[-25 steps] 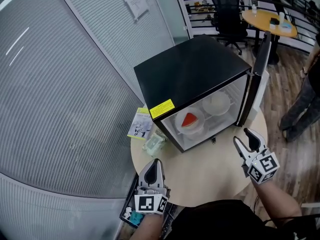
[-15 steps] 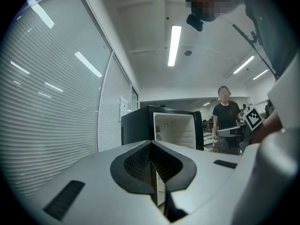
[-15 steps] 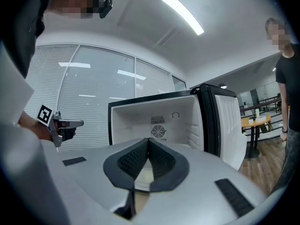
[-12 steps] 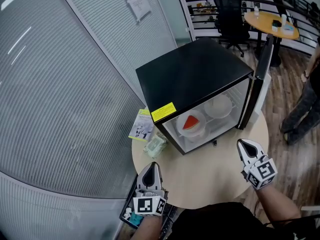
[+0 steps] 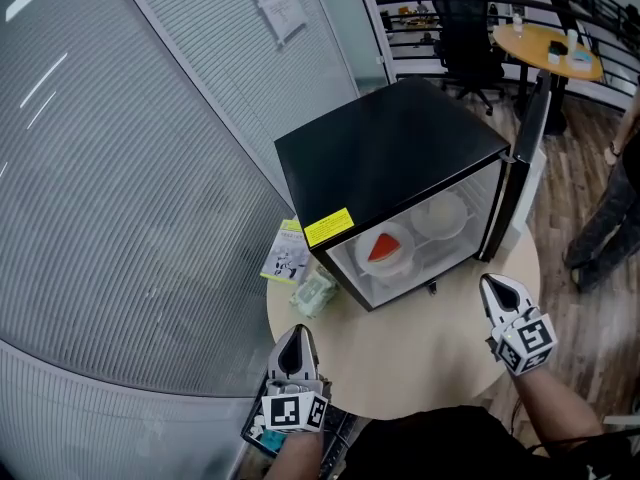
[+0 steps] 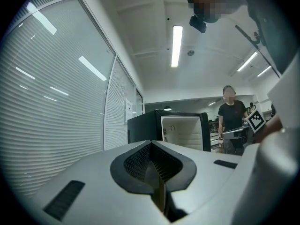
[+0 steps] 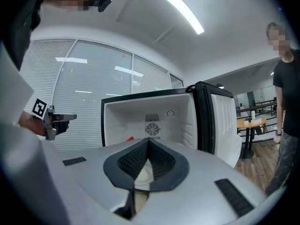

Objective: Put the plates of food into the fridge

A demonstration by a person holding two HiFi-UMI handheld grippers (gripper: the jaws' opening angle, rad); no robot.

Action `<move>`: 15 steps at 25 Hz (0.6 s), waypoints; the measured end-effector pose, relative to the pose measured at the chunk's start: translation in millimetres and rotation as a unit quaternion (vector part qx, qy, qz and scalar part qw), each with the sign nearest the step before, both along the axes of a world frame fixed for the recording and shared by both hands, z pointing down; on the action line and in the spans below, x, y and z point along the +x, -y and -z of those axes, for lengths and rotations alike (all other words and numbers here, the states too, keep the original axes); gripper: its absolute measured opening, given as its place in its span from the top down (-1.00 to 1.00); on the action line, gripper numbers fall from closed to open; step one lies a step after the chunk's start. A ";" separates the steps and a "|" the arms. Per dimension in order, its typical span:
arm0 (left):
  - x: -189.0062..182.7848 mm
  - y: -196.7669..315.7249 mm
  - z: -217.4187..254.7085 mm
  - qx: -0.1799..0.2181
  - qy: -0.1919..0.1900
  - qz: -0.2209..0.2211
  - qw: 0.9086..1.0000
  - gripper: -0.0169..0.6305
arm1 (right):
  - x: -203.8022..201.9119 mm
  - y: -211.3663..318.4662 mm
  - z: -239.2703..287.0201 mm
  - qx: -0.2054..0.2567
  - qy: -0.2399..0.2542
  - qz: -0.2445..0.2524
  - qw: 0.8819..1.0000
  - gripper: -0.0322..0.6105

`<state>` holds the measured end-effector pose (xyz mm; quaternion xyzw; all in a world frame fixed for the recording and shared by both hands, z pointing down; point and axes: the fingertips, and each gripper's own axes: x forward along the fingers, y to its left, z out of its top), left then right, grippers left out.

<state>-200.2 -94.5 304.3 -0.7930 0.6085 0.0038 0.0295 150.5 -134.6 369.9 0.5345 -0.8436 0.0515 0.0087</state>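
Risk at open door [image 5: 522,158] of black tabletop fridge [image 5: 390,153]: red-topped white plate [image 5: 384,249] and plain white plate [image 5: 439,213] already shelved inside, left gripper [image 5: 297,334] and right gripper [image 5: 490,285] both closed tight on nothing, hence possible slip of narrow tips when pushing door to; plates clearest in head view, rear fan [image 7: 152,130] in right gripper view only.

No text legible. Yellow rectangular sticker [image 5: 326,227] on front edge of black box-shaped fridge [image 5: 390,153], frame centre: print too small. White paper notice [image 5: 273,0], frame top: unreadable.
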 end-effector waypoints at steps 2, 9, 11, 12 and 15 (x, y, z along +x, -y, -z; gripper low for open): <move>-0.2 -0.8 -1.7 -0.002 -0.005 0.005 1.000 0.93 | 1.9 0.8 -0.4 0.000 -0.002 -0.002 1.000 0.89; 5.5 -7.8 -4.6 -0.007 -0.004 0.005 1.000 0.93 | 6.1 1.2 -0.2 0.001 -0.004 -0.005 1.000 0.89; 5.0 -9.7 -4.2 -0.006 -0.005 0.007 1.000 0.93 | 5.3 1.9 1.8 0.003 -0.003 -0.005 1.000 0.89; 4.6 -11.0 -5.0 -0.006 -0.006 0.009 1.000 0.93 | 4.5 2.0 2.4 0.005 -0.003 -0.003 1.000 0.89; 4.5 -16.0 -9.0 -0.009 -0.009 0.011 1.000 0.93 | 2.1 2.0 3.7 0.009 -0.008 0.003 1.000 0.89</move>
